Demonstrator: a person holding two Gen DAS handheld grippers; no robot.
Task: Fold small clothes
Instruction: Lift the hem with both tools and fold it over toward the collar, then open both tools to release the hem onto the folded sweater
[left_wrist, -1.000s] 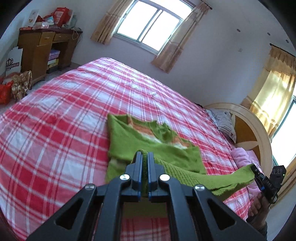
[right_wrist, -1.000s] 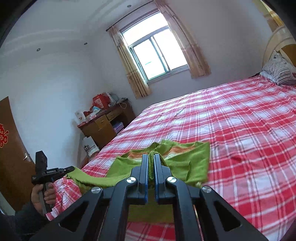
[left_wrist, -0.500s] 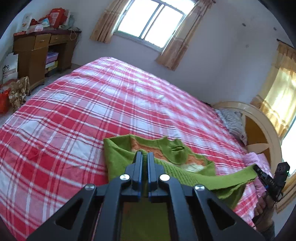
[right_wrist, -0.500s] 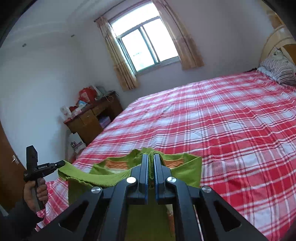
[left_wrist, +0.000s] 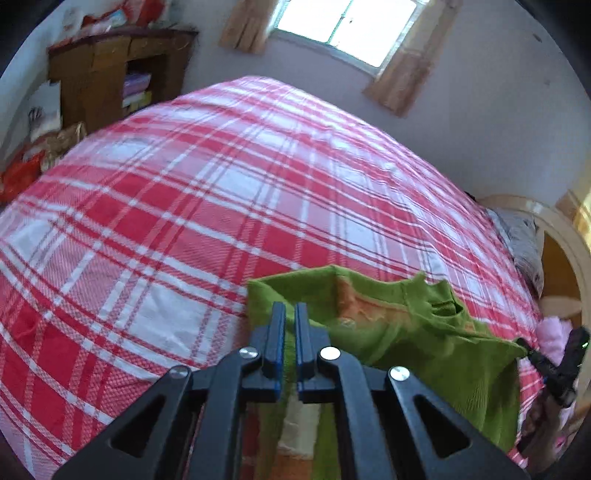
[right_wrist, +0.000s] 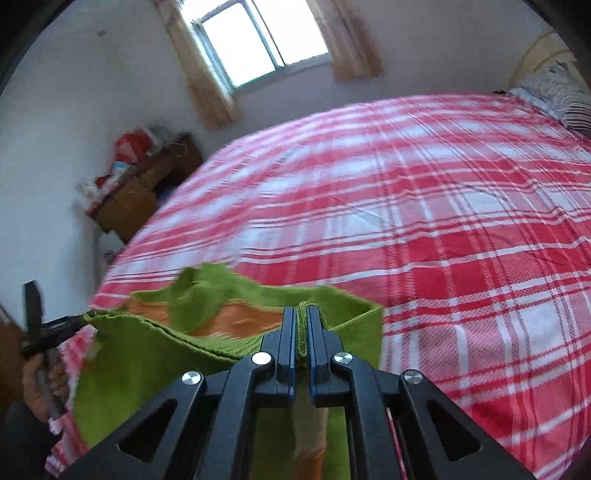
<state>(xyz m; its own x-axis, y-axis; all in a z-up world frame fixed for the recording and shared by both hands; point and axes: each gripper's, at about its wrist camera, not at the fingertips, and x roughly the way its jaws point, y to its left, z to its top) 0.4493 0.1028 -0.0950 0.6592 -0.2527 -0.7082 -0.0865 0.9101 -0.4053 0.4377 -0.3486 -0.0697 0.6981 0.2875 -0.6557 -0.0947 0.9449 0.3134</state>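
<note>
A small green knitted sweater (left_wrist: 413, 332) with orange and cream bands hangs stretched between my two grippers above the red plaid bed (left_wrist: 207, 192). My left gripper (left_wrist: 290, 314) is shut on one edge of it. My right gripper (right_wrist: 303, 317) is shut on the other edge (right_wrist: 302, 332); the sweater (right_wrist: 147, 354) sags toward the bed between them. In the left wrist view the right gripper (left_wrist: 554, 365) shows at the far right. In the right wrist view the left gripper (right_wrist: 48, 328) shows at the far left.
A wooden desk (left_wrist: 110, 70) with clutter stands by the far wall under the window (left_wrist: 351, 22). Bags (left_wrist: 44, 151) lie on the floor beside it. The headboard (left_wrist: 554, 236) and a pillow (right_wrist: 561, 96) are at the bed's head.
Both grippers have lifted and carried the sweater forward over the bed. Its lower part has folded up, so less of it lies flat.
</note>
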